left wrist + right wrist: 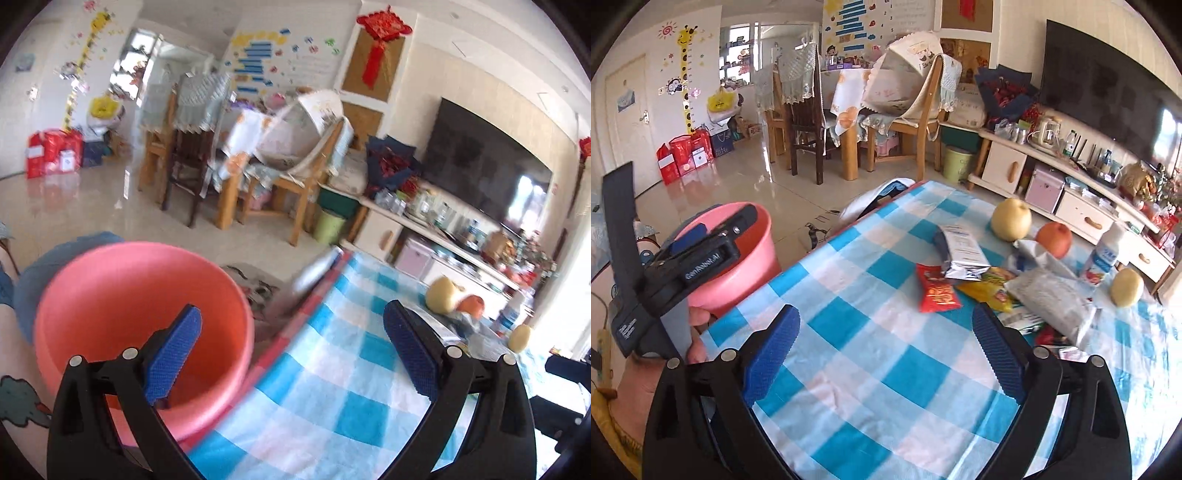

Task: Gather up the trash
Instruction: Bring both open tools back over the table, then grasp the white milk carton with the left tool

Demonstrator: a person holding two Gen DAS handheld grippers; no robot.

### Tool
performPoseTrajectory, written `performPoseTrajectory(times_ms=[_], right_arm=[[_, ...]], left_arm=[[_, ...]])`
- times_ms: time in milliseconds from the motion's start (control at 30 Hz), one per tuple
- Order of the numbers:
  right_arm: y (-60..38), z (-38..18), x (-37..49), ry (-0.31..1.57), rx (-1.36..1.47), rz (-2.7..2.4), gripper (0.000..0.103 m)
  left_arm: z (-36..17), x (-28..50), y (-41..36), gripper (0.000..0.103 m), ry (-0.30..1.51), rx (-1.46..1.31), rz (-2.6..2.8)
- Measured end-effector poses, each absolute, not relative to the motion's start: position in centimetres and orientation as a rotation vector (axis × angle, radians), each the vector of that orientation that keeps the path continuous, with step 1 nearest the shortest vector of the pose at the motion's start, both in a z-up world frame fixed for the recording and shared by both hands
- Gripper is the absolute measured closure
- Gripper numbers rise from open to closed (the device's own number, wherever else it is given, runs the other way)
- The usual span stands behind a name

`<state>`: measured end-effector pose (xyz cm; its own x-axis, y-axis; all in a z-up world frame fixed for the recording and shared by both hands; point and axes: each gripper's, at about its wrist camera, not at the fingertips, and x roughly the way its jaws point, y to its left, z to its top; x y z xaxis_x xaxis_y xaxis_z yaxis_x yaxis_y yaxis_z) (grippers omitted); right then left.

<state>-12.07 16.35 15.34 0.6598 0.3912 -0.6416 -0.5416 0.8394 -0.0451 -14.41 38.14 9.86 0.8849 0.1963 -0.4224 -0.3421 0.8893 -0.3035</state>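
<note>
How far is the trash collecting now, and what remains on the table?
Nothing looks collected yet: what shows of the pink bucket inside is bare. Both grippers, left and right, are open and hold nothing. Left to do: the red snack packet, silver bag and other wrappers lie on the checkered cloth.

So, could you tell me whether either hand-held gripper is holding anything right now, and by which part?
Nothing is held: the left hand-held gripper is open near the pink bucket, and the right hand-held gripper is open above the checked tablecloth.
</note>
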Motion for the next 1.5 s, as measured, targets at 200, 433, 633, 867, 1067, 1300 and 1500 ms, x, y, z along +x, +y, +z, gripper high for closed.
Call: performPoseTrajectory(times_ms=[200, 433, 633, 867, 1067, 1300, 1500], right_arm=[[12.3, 16.3, -13.1, 0.623, -0.174, 0.501, 0.008], [7.0, 19.0, -13.3, 0.579, -0.096, 0.385, 0.008], [1.3, 20.3, -12.0, 0.540, -0.019, 0.318, 0.007], [-4.1, 19.5, -7.6, 0.588, -0.022, 0.194, 0.007], [-9.1, 17.8, -3.0, 0.668, 0.059, 0.117, 0.007], [-11.6, 15.6, -0.2, 0.741, 0.178, 0.105, 0.007], [-11.0, 14.8, 1.0, 0.769, 0.171, 0.133, 0.007]], left_arm=[[9.8, -14.6, 36.4, 0.004, 0.393, -0.357, 0.247], [9.9, -14.5, 34.6, 0.004, 0.387, -0.360, 0.221], [9.7, -14.0, 33.1, 0.004, 0.408, -0.331, 0.204], [8.5, -12.1, 30.8, 0.004, 0.505, -0.247, 0.200], [7.2, -10.0, 27.7, 0.004, 0.609, -0.142, 0.165], [7.5, -4.4, 23.6, 0.004, 0.702, -0.164, 0.145], [9.2, 3.9, 19.2, 0.004, 0.798, -0.102, 0.134]])
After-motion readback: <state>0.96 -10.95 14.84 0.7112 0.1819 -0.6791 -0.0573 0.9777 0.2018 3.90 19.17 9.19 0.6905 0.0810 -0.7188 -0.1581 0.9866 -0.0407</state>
